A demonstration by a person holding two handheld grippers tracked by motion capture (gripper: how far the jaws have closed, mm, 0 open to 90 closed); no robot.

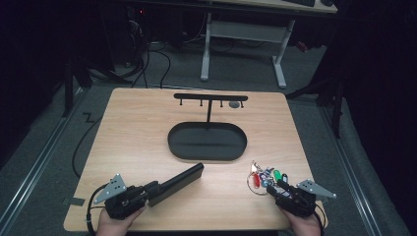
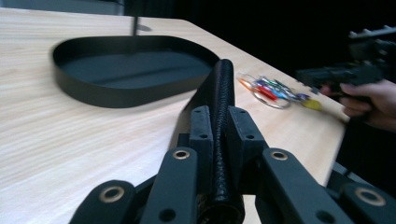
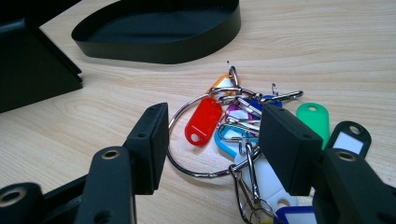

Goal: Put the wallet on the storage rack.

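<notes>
Black and flat, the wallet (image 2: pixel 223 116) sat clamped in my left gripper (image 2: pixel 219 126) — lifted, not yet in the tray (image 1: pixel 206 152); my right gripper (image 3: pixel 212 140) gaped over the untouched key ring (image 3: pixel 205 140).

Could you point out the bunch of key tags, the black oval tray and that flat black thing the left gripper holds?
key tags (image 3: pixel 203 120), right gripper view, red tag.
oval tray (image 1: pixel 207 156), high view, near rim.
flat black thing (image 1: pixel 178 182), high view, its middle.

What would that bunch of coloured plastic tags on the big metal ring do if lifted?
The bunch of coloured plastic tags on the big metal ring would likely dangle and splay, since tags hang on loose clips. Probably light. The smooth ring may slip between the right hand-held gripper pads.
</notes>
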